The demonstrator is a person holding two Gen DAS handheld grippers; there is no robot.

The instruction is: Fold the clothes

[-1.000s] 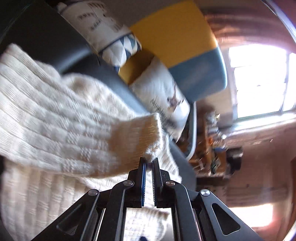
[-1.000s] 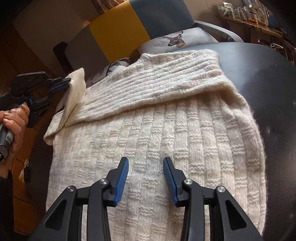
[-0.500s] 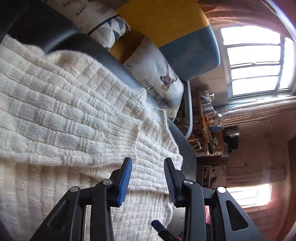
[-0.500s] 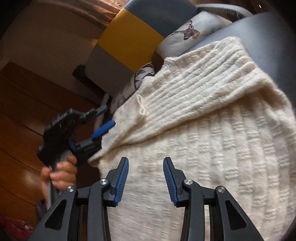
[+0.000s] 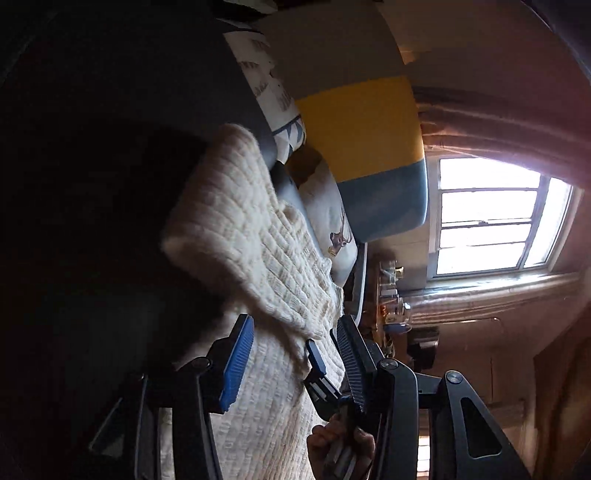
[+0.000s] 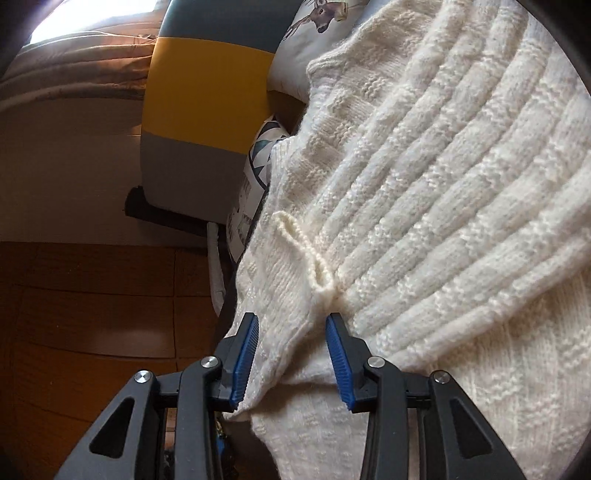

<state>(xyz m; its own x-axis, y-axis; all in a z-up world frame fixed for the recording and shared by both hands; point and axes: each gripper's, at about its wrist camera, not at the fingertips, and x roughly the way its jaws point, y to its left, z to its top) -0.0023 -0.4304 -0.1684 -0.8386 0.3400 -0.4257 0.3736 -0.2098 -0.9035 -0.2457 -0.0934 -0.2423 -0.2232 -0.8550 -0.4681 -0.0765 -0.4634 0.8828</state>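
Both jaws wide: left gripper (image 5: 291,354) has let the sleeve go and backed off, right gripper (image 6: 291,354) moved in to straddle the cream knit sweater's (image 6: 443,192) folded edge on the dark seat (image 5: 122,92). Sleeve fold looks done; next grasp is pending.

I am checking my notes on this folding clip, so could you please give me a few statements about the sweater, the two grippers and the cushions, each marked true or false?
1. The right gripper is open, with an edge of the cream sweater between its fingers. True.
2. The left gripper is shut on the sweater. False: its jaws stand open.
3. A loose yarn loop lies on the knit just ahead of the right gripper. True.
4. The sweater is dark blue. False: it is cream white.
5. A cushion with a deer print lies beyond the sweater. True.
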